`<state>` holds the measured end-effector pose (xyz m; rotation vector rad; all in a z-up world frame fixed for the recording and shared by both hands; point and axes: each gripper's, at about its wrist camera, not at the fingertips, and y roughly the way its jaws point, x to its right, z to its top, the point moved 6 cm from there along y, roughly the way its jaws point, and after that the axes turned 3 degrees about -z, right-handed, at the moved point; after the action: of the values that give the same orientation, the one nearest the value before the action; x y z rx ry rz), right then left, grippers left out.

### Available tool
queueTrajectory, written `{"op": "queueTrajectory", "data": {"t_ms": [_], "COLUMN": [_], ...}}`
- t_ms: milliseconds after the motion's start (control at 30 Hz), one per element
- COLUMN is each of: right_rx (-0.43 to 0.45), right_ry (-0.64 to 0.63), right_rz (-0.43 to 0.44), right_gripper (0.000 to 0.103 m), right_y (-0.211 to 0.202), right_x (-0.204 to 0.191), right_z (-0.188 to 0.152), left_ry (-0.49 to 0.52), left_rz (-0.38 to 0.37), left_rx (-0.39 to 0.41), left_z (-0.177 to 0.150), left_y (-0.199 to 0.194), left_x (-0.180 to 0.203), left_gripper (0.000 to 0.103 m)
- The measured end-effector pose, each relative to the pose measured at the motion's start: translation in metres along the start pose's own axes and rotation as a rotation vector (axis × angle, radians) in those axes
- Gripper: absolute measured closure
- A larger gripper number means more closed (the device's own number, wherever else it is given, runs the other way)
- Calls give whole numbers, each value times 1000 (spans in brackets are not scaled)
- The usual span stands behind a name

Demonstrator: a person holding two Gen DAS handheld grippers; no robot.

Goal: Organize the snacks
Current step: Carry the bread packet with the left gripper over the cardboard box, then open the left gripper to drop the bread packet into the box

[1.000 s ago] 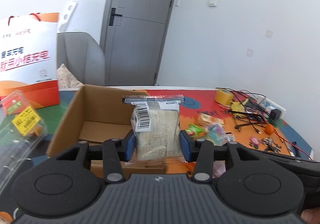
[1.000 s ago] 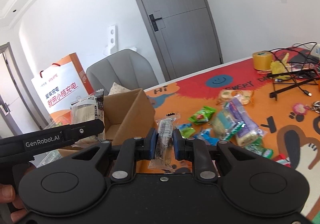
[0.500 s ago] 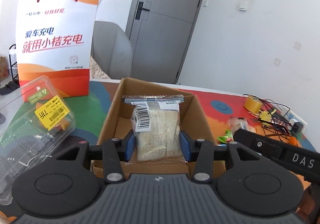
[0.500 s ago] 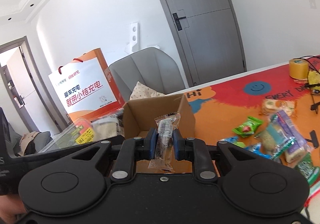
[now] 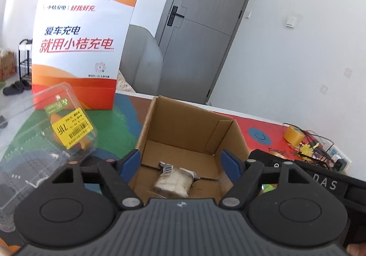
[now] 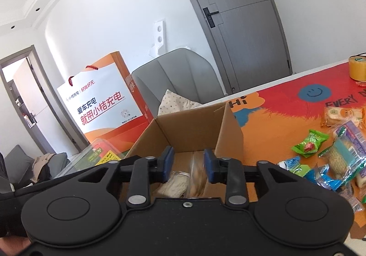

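An open cardboard box (image 5: 183, 118) stands on the colourful mat. My left gripper (image 5: 180, 164) hovers over its near edge, its jaws opening wide with nothing pressed between them. The pale cracker packet (image 5: 173, 179) lies loose on the box floor below. In the right wrist view my right gripper (image 6: 188, 164) is over the same box (image 6: 194, 127), jaws opening. A narrow snack packet (image 6: 196, 175) shows as a blur between and below the pads, free of them, beside the cracker packet (image 6: 171, 183).
An orange-and-white paper bag (image 5: 80, 50) stands left of the box, with a clear plastic clamshell (image 5: 45, 137) in front of it. Several loose snacks (image 6: 338, 153) lie on the mat to the right. A tape roll (image 6: 356, 68) and cables sit further right. A grey chair (image 6: 178, 77) is behind the table.
Both grippers swung left to above the box and opened. The cracker packet left the left jaws and lies in the box; the narrow packet has slipped out of the right jaws.
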<state>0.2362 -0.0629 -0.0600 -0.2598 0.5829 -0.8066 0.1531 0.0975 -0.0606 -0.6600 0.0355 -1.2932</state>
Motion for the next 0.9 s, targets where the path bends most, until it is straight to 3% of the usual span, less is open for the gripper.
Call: {"op": "queueTrajectory", "data": {"t_ms": [100, 433, 500, 600, 800, 900], "right_rx": [20, 49, 51, 63, 89, 113], "right_ry": [1, 32, 34, 20, 39, 44], "right_rz": [-21, -100, -136, -172, -223, -247], "right_gripper": [50, 28, 26, 16, 15, 14], "right_y": [-8, -37, -45, -60, -88, -105], "right_x": [4, 37, 46, 56, 78, 89], "right_z": [1, -2, -3, -3, -1, 0], "left_ry": [3, 20, 19, 14, 19, 72], "left_rz": [8, 32, 18, -10, -32, -68], "left_rx": [1, -1, -13, -24, -22, -31], "left_z": [-1, -8, -10, -13, -16, -23], "left_y": [-2, -4, -5, -9, -17, -23], "left_x": [2, 22, 26, 32, 50, 68], "left_gripper": [21, 13, 10, 9, 7, 6]}}
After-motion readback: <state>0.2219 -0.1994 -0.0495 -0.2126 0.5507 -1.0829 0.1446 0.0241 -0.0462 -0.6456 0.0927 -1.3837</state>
